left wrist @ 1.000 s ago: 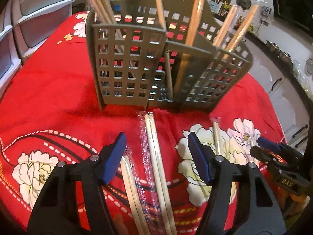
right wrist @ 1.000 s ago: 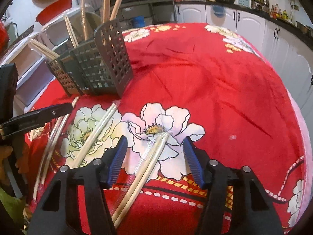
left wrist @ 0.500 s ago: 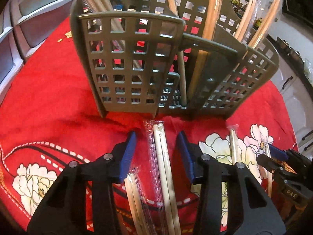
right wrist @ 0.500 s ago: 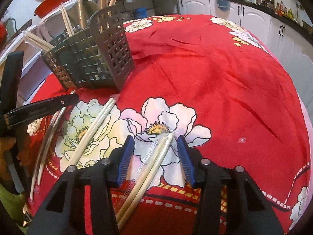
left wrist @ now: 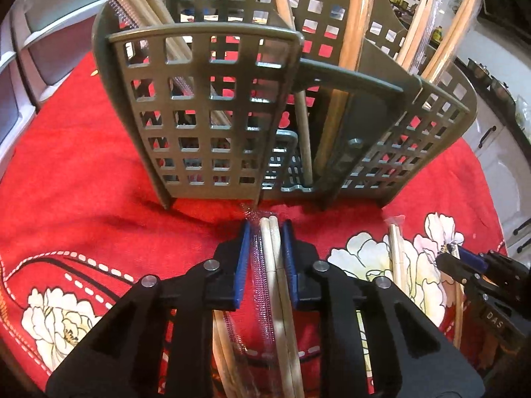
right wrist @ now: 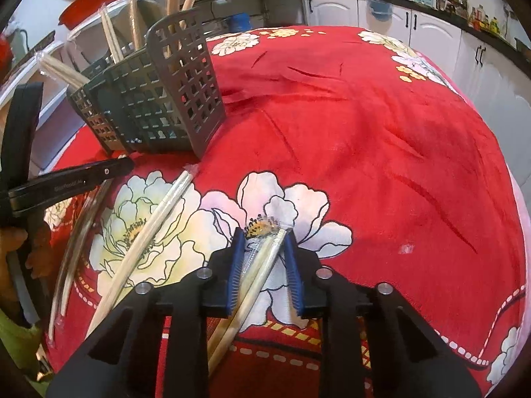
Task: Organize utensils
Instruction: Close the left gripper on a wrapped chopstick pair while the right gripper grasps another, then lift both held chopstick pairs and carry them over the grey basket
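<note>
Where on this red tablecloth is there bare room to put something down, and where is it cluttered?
Free: the wide stretch of tablecloth right of the grey utensil basket, out to the far edge by the white cabinets. Crowded: the strip before the basket, where wrapped chopstick pairs lie and both claws work.

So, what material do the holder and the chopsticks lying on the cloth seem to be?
Holder: grey-brown plastic, likely moulded, with a matte square grid. Chopsticks: pale bamboo or wood, unvarnished by their look, each pair in a clear glossy wrapper that crinkles and glints.
</note>
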A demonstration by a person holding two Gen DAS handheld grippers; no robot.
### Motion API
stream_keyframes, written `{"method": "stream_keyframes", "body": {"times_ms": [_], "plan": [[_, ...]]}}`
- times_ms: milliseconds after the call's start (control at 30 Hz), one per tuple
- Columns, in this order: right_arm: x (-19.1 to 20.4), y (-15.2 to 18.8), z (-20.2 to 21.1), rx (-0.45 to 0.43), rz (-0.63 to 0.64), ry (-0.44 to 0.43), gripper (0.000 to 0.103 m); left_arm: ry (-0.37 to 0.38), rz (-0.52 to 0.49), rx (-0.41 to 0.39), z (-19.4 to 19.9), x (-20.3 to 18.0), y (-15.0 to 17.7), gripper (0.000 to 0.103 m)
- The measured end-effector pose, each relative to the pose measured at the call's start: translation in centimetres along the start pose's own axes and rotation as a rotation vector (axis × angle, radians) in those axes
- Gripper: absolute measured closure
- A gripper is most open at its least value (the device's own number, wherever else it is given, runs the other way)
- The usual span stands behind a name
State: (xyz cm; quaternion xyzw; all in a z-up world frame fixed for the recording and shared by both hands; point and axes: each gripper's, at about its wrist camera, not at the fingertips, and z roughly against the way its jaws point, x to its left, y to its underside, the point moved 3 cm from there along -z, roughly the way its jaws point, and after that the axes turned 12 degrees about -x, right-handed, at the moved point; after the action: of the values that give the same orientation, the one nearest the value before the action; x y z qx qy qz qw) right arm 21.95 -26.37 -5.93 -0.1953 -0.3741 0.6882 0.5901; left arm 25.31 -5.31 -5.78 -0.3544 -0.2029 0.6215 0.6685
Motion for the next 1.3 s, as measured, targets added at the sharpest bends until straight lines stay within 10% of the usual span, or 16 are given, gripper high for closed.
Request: {"method": "stream_keyframes", "body": {"times_ms": [1300], "plan": [[9.0,-7.9,9.0,-0.279,0.069,-0.281,0.096,0.167,0.052,-0.336,14.5,1.4,-5.3,0.101]]}}
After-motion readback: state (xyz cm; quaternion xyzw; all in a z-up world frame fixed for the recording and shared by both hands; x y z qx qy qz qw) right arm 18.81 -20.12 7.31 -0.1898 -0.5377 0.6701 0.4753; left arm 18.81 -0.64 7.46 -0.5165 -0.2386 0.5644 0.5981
